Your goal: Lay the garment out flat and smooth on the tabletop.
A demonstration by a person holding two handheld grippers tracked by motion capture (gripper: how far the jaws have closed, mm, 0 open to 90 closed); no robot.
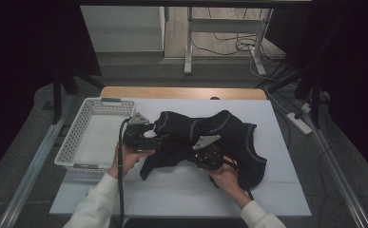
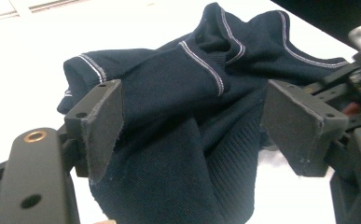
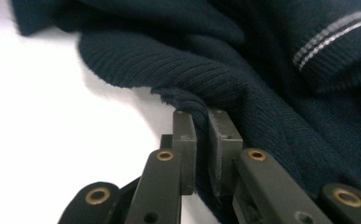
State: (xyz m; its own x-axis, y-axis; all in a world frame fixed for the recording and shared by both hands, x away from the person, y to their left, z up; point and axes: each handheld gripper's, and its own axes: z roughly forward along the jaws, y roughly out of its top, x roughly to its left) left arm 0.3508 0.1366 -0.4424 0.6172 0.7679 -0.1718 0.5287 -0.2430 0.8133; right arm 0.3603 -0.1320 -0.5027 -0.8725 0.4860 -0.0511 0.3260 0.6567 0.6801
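While the right claw (image 3: 201, 154) is clamped on only a thin ribbed edge of the sweater (image 1: 210, 137) lying on the counter (image 1: 181, 185), the hem may slip out; the left claw (image 2: 192, 126) stands apart around a fold.

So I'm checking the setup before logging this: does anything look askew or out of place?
Only the dark knit sweater: it lies crumpled and bunched on the white table, not flat. The white basket sits squarely at the left.

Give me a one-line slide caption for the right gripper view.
Right gripper pinches the ribbed hem of the dark navy sweater above the white table.
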